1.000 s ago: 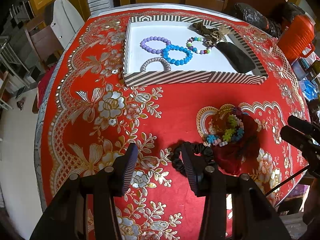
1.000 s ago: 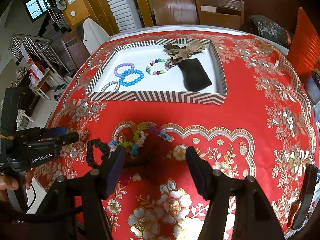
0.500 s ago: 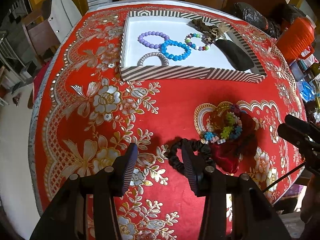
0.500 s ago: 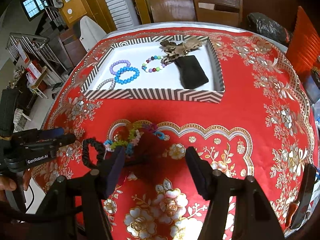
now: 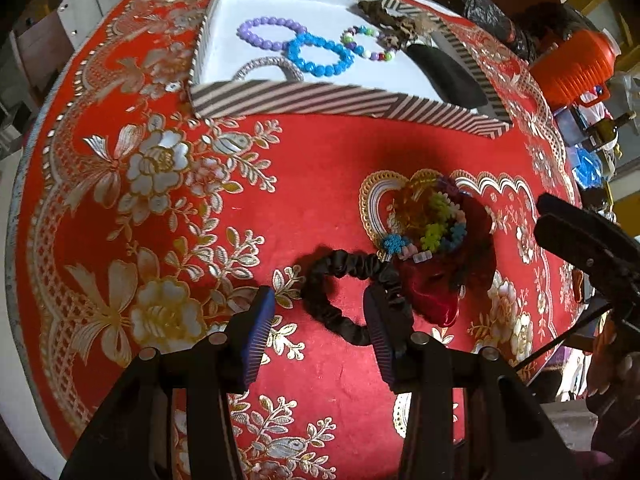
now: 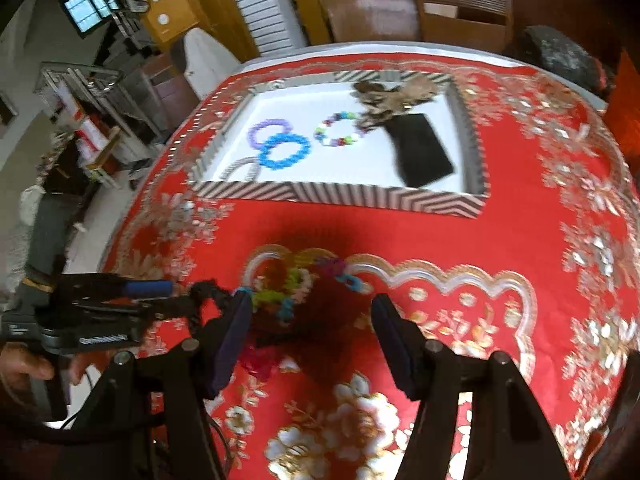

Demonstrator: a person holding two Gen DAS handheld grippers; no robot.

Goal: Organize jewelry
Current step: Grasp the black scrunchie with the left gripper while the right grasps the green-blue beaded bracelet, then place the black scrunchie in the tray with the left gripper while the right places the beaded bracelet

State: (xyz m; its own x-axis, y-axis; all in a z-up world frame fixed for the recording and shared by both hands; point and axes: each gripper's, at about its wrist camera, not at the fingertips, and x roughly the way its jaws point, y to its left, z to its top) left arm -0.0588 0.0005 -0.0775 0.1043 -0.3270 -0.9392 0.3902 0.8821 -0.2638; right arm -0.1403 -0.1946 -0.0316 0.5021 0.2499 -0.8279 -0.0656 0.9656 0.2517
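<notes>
A black scrunchie (image 5: 340,288) lies on the red tablecloth, its loop between the open jaws of my left gripper (image 5: 318,328). Right of it sits a pile of colourful bead bracelets (image 5: 432,224) and a dark red scrunchie (image 5: 432,292). My right gripper (image 6: 310,332) is open and stands over that pile (image 6: 288,292). The striped tray (image 5: 332,102) at the back holds a purple bracelet (image 5: 268,34), a blue bracelet (image 5: 320,56), a silver bangle (image 5: 264,66), a multicolour bracelet (image 5: 368,44) and a black pouch (image 5: 448,76).
The round table edge (image 5: 24,240) curves down the left. An orange container (image 5: 572,64) and clutter stand off the table at the right. Wooden chairs (image 6: 416,12) stand behind the table. The left gripper also shows in the right wrist view (image 6: 120,300).
Both grippers have moved forward and lower toward the table. The black scrunchie now lies between the left jaws, and the right jaws are close over the pile.
</notes>
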